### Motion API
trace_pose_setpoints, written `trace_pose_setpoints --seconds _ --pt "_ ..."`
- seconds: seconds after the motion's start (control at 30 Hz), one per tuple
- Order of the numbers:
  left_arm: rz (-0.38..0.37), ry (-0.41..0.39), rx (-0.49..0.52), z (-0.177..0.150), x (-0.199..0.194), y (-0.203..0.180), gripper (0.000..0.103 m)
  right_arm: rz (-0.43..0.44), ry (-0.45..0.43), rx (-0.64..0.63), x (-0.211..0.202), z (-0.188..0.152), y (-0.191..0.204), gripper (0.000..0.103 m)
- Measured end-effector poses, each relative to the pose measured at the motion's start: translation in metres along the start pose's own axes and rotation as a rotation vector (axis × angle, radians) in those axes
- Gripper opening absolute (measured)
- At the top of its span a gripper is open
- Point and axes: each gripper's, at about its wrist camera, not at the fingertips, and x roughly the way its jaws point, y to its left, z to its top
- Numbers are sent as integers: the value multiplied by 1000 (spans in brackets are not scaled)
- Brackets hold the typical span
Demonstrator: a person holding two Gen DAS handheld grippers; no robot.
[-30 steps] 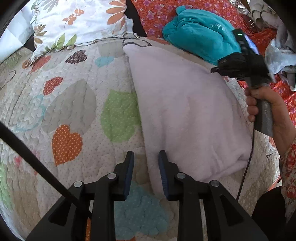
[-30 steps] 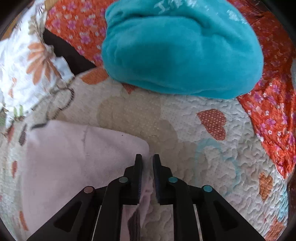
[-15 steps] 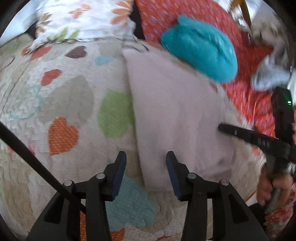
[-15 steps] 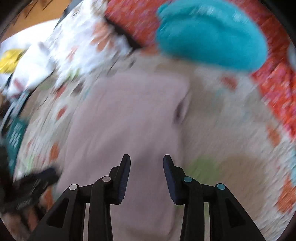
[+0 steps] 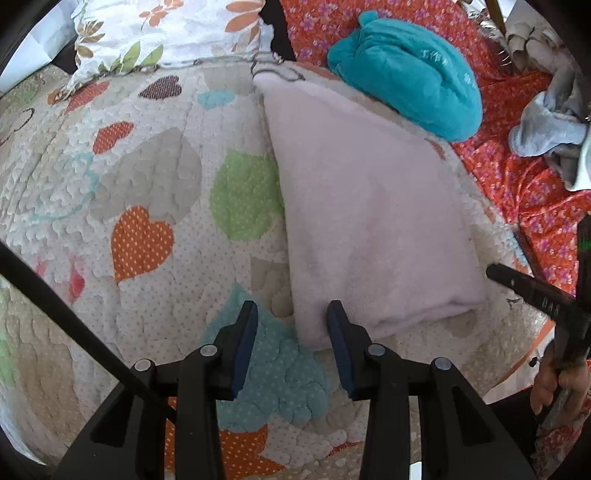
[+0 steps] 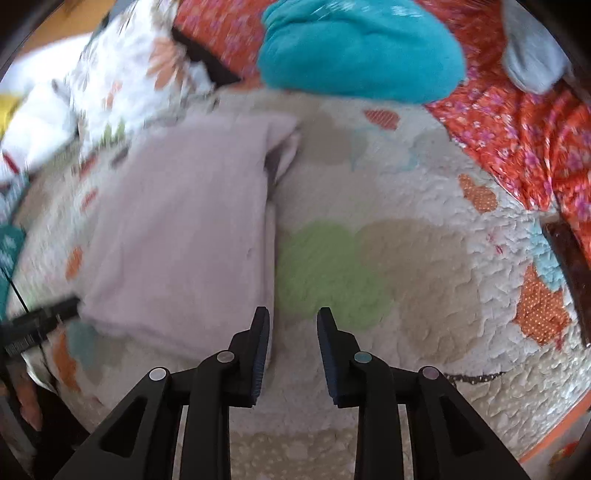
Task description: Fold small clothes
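A pale pink folded garment [image 5: 365, 221] lies flat on the heart-patterned quilt [image 5: 147, 206]. It also shows in the right wrist view [image 6: 184, 229], somewhat blurred. My left gripper [image 5: 291, 332] is open and empty, its jaws just short of the garment's near left corner. My right gripper [image 6: 291, 332] is open and empty, above the quilt beside the garment's near right edge. The right gripper also appears at the right edge of the left wrist view [image 5: 535, 291], held by a hand, clear of the garment.
A teal fleece bundle [image 5: 406, 70] lies behind the pink garment on an orange floral cover [image 5: 524, 184]. A floral pillow [image 5: 166, 33] sits at the back left. Grey clothes [image 5: 546, 125] are piled at the far right. A dark strap [image 6: 565, 266] lies at the quilt's right.
My right gripper has let go of the garment's far corner, opened, and pulled back to the near right side. My left gripper has opened wider. The garment lies flat.
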Motion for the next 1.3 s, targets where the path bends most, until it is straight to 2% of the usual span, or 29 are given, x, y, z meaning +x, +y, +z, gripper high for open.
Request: trace_pose_setpoints --seconds 0.1,0.13,0.17,0.2,0.23,0.3,0.4,0.57,0.67,0.77,0.87,0.9,0.93,0.97,1.03,1.07,1.1,1.13,1.3 --pt "-23 -48 5 3 -13 0 38 99 -17 65 3 5 -5 58" --pt "-27 -71 5 5 -17 0 38 125 -1 79 11 4 -3 59" --pt "-26 -91 2 5 -21 0 38 144 26 84 18 1 1 59" --pt "-23 -98 -2 7 -22 0 38 157 67 83 25 0 4 48" --pt "-18 -107 -12 9 -23 1 38 142 119 64 33 -4 9 25" --pt "-22 -108 -39 13 -22 3 38 107 124 36 32 -6 12 24" --pt "-22 -102 -69 19 -15 3 45 33 113 21 25 -6 10 24" --pt "-5 -82 -48 19 0 -10 51 2 -19 64 -2 10 4 27" --pt "10 -35 0 15 16 -22 52 56 -69 54 -8 36 17 28" --pt "34 -19 17 12 24 -25 54 141 -64 49 6 55 29 28" --pt "53 -23 5 11 27 -21 65 208 -5 56 41 71 36 28" --pt "58 -22 -7 11 28 -19 69 236 47 78 58 74 33 29" --pt "56 -15 -23 11 31 -15 71 232 86 102 71 75 29 29" --pt "50 -8 -36 10 32 -12 72 192 110 132 79 74 23 28" --pt "38 1 -61 10 35 -8 74 113 103 176 77 71 11 31" --pt "38 1 -61 10 35 -9 75 32 89 180 72 70 5 35" --pt "42 2 -56 10 36 -10 76 -13 71 180 67 69 1 40" --pt "47 2 -50 10 37 -11 80 -31 53 186 61 67 -3 40" --pt "88 -12 2 7 44 -20 95 45 -20 244 39 56 -19 41"
